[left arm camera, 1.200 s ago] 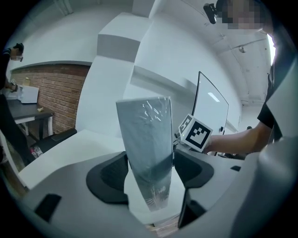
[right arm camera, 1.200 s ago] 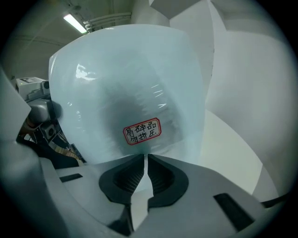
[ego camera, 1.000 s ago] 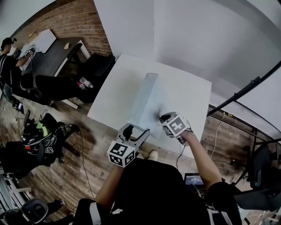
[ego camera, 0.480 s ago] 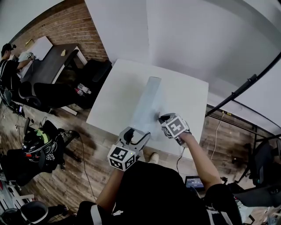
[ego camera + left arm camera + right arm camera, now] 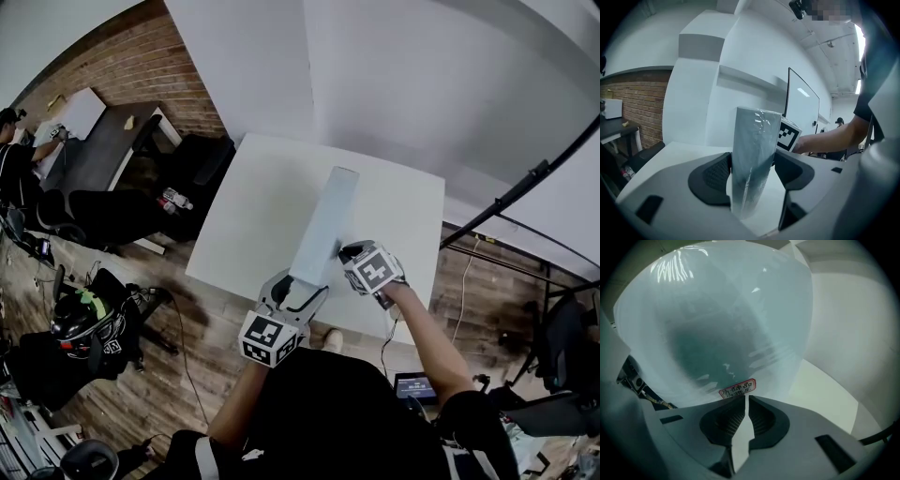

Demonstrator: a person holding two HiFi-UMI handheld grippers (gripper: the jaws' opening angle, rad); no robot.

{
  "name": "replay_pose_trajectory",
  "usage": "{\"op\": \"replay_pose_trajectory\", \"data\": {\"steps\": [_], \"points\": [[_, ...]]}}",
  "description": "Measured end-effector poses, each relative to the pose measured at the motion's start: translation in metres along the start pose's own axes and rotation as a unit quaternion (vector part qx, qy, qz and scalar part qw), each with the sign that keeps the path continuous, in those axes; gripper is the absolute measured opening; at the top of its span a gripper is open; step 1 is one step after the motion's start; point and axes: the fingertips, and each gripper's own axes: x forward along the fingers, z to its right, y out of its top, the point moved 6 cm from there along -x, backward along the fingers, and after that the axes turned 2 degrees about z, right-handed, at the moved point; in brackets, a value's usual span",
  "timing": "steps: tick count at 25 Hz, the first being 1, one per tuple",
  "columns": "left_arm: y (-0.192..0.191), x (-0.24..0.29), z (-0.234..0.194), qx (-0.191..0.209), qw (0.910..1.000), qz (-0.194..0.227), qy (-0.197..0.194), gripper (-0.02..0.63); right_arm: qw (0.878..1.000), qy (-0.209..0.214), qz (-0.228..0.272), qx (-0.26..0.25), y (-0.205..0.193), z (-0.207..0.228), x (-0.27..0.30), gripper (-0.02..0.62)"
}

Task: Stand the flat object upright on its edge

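The flat object is a long pale blue-grey panel [image 5: 323, 225] in clear wrap. It stands on its long edge on the white table [image 5: 248, 211], running away from me. My left gripper [image 5: 298, 289] is shut on its near end, and in the left gripper view the panel [image 5: 752, 150] rises between both dark pads. My right gripper [image 5: 343, 251] is shut with nothing between its jaws; its tips rest against the panel's right face. In the right gripper view that face [image 5: 722, 324] fills the frame, with a small red label [image 5: 737, 388] just above the gripper [image 5: 743, 401].
The table's near edge [image 5: 281, 298] is right below my grippers. Black chairs [image 5: 202, 155] and a dark desk [image 5: 103, 150] stand to the left, with a person [image 5: 14, 155] seated there. A helmet [image 5: 82, 314] lies on the wooden floor. A black rail [image 5: 525, 187] crosses at right.
The panel showed its broad face leaning over before; now it stands up on its long edge and shows only a narrow strip. The left gripper has shifted slightly right at its near end. The right gripper has barely moved.
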Motion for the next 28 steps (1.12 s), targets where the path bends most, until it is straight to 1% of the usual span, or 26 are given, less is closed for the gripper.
{"op": "replay_pose_trajectory", "data": {"steps": [9,19,25,28], "points": [[0.008,0.022,-0.012,-0.011,0.9998,0.004,-0.016,0.305,0.999,-0.014,0.009,0.027,0.022,0.018,0.005,0.054],[0.017,0.044,-0.039,-0.025,0.9995,0.010,-0.020,0.305,0.998,-0.033,0.018,0.047,0.045,0.039,0.020,0.054],[0.024,0.056,-0.059,-0.024,0.9994,0.011,-0.023,0.305,0.997,-0.045,0.022,0.058,0.061,0.049,0.031,0.052],[0.028,0.063,-0.067,-0.025,0.9992,0.014,-0.026,0.305,0.996,-0.065,0.019,0.059,0.066,0.061,0.032,0.052]]}}
